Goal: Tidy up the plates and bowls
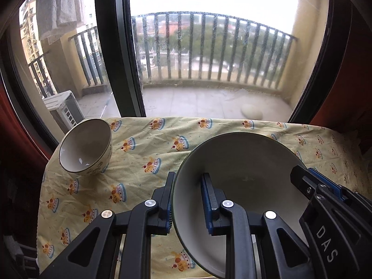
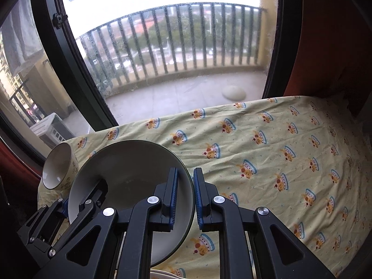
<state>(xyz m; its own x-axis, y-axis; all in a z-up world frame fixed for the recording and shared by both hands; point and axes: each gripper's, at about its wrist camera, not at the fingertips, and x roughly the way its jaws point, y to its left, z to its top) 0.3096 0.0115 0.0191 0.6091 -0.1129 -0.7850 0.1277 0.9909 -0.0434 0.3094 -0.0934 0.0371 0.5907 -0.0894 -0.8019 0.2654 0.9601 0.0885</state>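
Plate [image 1: 244, 162] is clamped at opposite rims by left tongs [image 1: 187, 200] and right tongs [image 2: 185, 195], carried above surface [image 2: 267, 144]; placement beside bowl [image 1: 86, 146] is judged next.

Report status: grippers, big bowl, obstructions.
Left gripper and right gripper both shut on big bowl rim, opposite sides. Small bowl sits apart on tablecloth. Nothing in the way.
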